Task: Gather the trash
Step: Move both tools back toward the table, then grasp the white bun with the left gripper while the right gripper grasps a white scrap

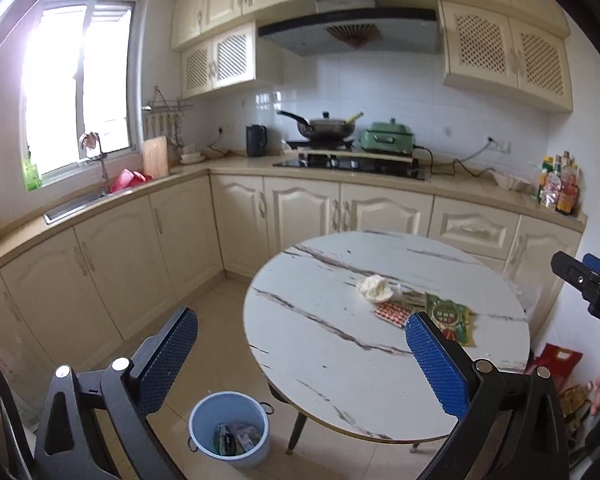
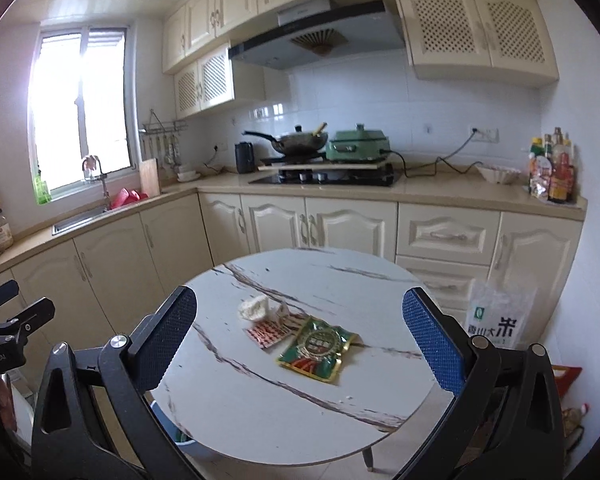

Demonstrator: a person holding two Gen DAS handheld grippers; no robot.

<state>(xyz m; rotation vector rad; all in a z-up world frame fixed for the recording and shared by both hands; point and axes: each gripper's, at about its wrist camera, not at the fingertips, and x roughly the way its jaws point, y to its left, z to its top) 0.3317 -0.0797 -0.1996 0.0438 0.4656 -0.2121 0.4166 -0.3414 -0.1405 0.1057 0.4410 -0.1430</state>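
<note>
Both grippers hang above the scene with nothing between their fingers: the left gripper (image 1: 300, 356) stands wide open over the gap between the floor and the table edge, and the right gripper (image 2: 300, 344) is spread just as wide, facing the litter. That litter lies in a loose cluster on the round marble table (image 2: 260, 408): a crumpled white tissue (image 2: 254, 307), a flat red-and-white wrapper (image 2: 267, 333) just beside it, and a green snack packet (image 2: 319, 350) whose corner seems to touch or overlap the red one. The blue bin (image 1: 230, 426) sits on the floor below the table's near-left edge and already holds some wrappers. The likely troubles come from how flat the wrappers are: fingers closing on a thin packet lying flush on a smooth top may slide it along instead of lifting it, and a push could nudge the neighbouring pieces or send one off the rim. The tissue is light and could slip out of a loose pinch on the way over. The bin also lies partly under the tabletop, so a release made too early would probably land on the table or floor.
</note>
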